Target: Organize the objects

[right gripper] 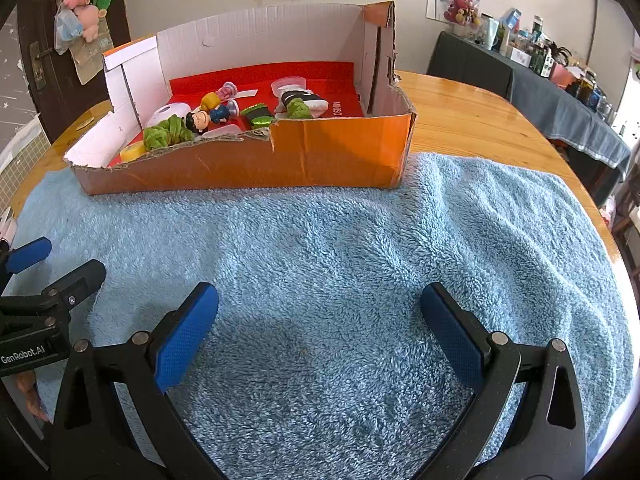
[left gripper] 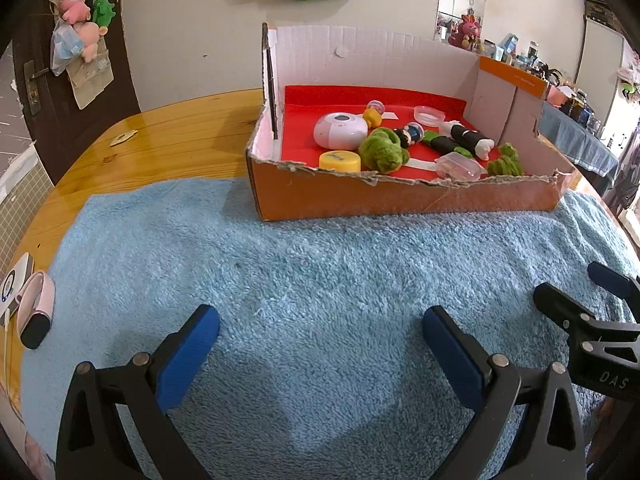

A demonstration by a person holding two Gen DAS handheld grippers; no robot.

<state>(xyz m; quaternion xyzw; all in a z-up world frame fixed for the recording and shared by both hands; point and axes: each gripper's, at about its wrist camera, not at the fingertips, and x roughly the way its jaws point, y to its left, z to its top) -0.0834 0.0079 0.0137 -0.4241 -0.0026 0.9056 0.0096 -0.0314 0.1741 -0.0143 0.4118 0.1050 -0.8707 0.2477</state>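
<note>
Both jaws spread apart, clamping nothing, above the blue towel (right gripper: 340, 248). Toys heaped in the orange box (left gripper: 400, 196) at the towel's far edge.

Both wrist views low over towel (left gripper: 320, 264), facing forward toward box (left gripper: 400, 196) at far edge. Left view sits left, sees box from left front; right view sits right, sees box (right gripper: 248, 168) from right front. Shared: towel (right gripper: 340, 248), box, counter (left gripper: 160, 152), back wall.
</note>
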